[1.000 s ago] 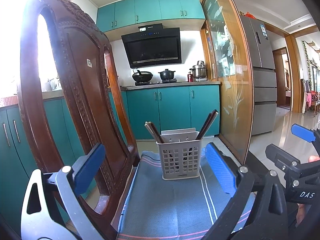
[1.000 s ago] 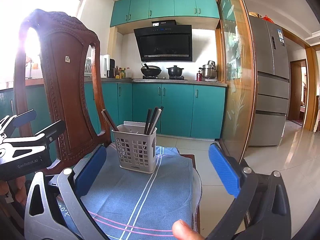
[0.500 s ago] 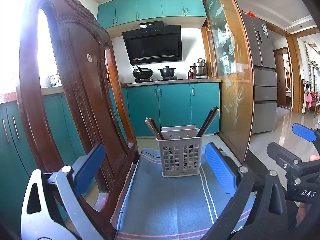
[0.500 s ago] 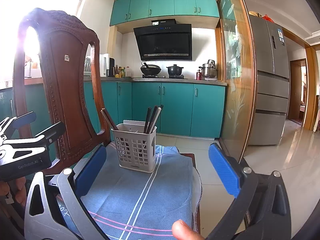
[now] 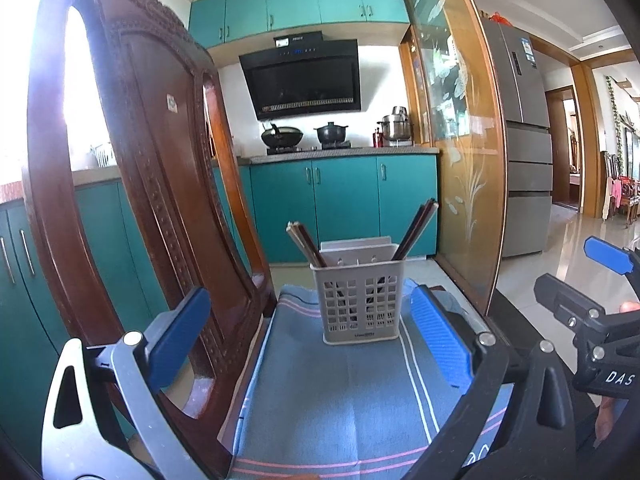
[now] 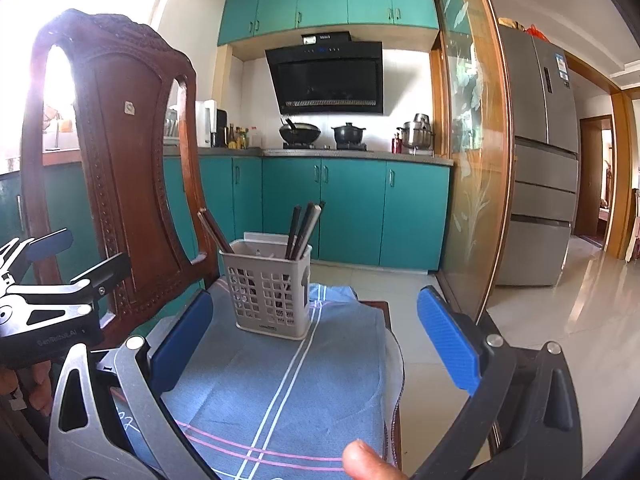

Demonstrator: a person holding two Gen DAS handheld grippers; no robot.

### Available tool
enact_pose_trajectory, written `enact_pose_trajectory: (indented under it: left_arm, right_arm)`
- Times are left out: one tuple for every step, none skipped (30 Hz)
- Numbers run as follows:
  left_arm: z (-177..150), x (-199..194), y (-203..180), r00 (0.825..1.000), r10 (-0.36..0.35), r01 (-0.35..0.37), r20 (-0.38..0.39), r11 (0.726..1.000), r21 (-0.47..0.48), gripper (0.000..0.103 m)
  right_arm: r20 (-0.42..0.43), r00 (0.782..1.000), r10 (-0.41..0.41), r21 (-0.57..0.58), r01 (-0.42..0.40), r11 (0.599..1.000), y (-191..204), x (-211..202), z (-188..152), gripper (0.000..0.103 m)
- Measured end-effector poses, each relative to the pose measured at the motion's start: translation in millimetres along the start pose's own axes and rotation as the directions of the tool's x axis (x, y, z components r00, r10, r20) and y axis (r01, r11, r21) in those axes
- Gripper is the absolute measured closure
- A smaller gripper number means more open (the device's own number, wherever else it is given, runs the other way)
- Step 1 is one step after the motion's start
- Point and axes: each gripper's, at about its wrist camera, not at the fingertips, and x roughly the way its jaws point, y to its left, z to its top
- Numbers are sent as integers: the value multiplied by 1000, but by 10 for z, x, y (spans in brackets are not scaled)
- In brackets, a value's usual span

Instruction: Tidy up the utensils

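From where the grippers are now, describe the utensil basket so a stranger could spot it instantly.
Start at the carved wooden chair; its seat is covered by a blue striped cloth. On that cloth stands the utensil basket, a pale grey plastic box with gridded holes. It is the only thing standing on the cloth, with dark chopsticks leaning out of its top.

The left hand-held gripper [image 5: 308, 338] is held level with its blue-padded fingers [image 5: 178, 336] spread wide and nothing between them. The right hand-held gripper [image 6: 316, 344] is posed likewise, jaws wide apart and empty, and in the left wrist view it sits just to the right of the left one. A fingertip [image 6: 362, 460] of the person shows at the bottom edge of the right wrist view, below the right hand-held gripper.
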Motion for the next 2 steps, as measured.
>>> enact_pose_trajectory:
  left_arm:
    - [-6,32,5,1000,-1,1,-14,1000,-2,3]
    - [-22,68,4,999,2,-2,-34,1000,-3,3]
  right_arm:
    - [-23,1000,-10,1,10,1000,-7,64,-17,3]
    - [-75,997,-28,-3,27,1000,-12,200,-56,3]
